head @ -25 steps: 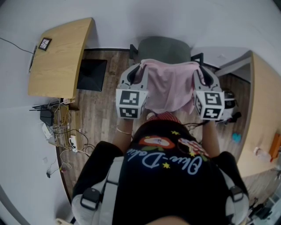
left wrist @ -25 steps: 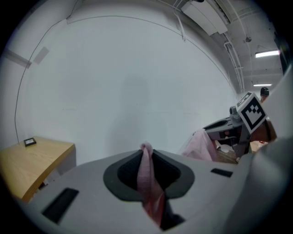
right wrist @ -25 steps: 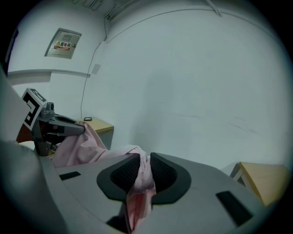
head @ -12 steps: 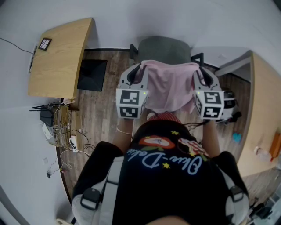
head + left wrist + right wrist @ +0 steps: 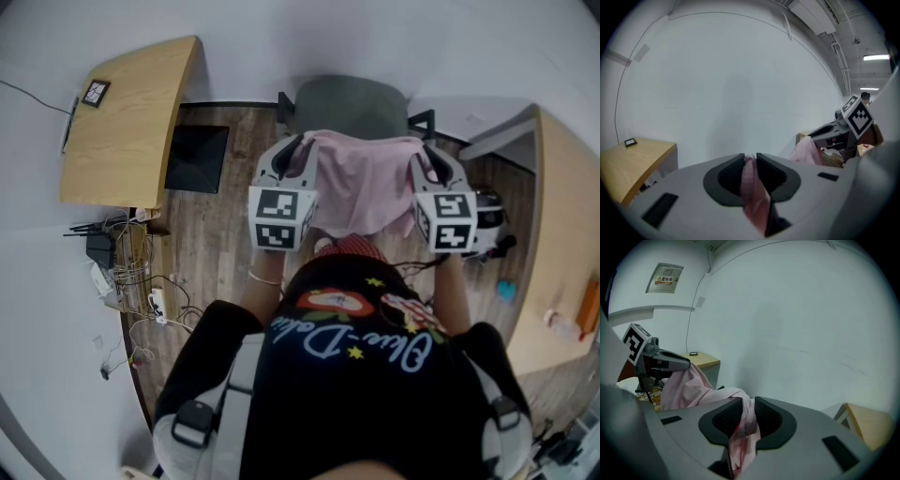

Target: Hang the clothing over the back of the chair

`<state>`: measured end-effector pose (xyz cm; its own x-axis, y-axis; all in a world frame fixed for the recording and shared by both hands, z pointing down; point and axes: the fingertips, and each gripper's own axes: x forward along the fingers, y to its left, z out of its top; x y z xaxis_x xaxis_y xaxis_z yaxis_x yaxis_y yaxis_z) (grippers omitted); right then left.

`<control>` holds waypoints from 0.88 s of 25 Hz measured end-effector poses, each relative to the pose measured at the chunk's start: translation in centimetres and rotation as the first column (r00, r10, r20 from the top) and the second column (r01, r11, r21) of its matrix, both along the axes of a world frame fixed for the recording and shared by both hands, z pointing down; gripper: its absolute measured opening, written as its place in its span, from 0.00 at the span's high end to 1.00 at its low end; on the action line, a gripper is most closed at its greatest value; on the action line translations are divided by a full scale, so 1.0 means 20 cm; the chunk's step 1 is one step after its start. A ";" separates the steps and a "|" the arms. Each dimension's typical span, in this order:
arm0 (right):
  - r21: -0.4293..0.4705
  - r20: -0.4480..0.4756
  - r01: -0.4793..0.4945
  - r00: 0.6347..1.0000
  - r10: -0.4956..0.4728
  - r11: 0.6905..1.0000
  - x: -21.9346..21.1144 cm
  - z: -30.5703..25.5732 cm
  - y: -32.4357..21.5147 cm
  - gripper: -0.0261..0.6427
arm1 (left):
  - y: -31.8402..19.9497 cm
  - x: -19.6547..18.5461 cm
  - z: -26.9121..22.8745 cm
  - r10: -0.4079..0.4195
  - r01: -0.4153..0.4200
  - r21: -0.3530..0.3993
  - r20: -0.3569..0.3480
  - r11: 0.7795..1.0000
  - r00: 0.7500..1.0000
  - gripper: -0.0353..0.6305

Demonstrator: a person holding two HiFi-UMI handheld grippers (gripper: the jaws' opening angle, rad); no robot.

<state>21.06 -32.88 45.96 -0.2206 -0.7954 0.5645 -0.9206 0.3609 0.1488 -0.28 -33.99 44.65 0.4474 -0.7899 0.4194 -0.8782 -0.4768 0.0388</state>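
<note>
Head view: pink clothing point(image 5: 361, 183) clamped in left gripper point(image 5: 301, 145) fingers, right gripper point(image 5: 419, 150) fingers just loosening around it

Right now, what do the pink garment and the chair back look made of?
Pink garment: thin, soft cloth, matte; it drapes and bunches into folds. Chair back: grey-green, matte, no glare; fabric upholstery or moulded plastic, can't tell which.

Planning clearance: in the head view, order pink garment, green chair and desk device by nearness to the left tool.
1. pink garment, clamped in the left tool.
2. green chair, just beyond it.
3. desk device, far left, on the wooden desk.
</note>
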 end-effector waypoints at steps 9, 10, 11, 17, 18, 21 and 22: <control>-0.059 -0.022 0.007 1.000 -0.008 0.998 0.02 0.06 0.03 0.85 | 0.01 0.00 0.03 -0.005 0.005 -0.023 0.010 1.000 1.000 0.84; -0.064 -0.026 0.005 1.000 -0.006 0.998 0.03 0.07 0.04 0.85 | 0.01 0.00 0.03 -0.007 0.007 -0.025 0.011 1.000 1.000 0.84; -0.071 -0.030 0.004 1.000 -0.006 0.997 0.03 0.08 0.04 0.84 | 0.01 -0.01 0.03 -0.008 0.008 -0.027 0.012 1.000 1.000 0.83; -0.118 -0.021 0.025 0.999 -0.028 0.993 0.01 0.13 0.05 0.79 | -0.01 0.00 0.03 -0.013 0.014 -0.024 0.012 1.000 1.000 0.82; -0.127 -0.023 0.024 0.999 -0.027 0.992 0.01 0.14 0.05 0.79 | -0.01 0.00 0.03 -0.014 0.015 -0.024 0.011 1.000 1.000 0.82; -0.134 -0.029 0.013 0.999 -0.017 0.991 0.01 0.16 0.05 0.79 | 0.00 -0.01 0.04 -0.019 0.020 -0.027 0.007 0.999 1.000 0.82; -0.134 -0.030 0.015 0.999 -0.019 0.991 0.01 0.16 0.05 0.79 | 0.00 -0.01 0.04 -0.021 0.021 -0.028 0.007 0.999 1.000 0.82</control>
<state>21.33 -31.86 49.21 -0.2136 -0.7084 0.6727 -0.9100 0.3948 0.1268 -0.54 -34.03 45.45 0.4280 -0.7867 0.4448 -0.8882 -0.4572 0.0459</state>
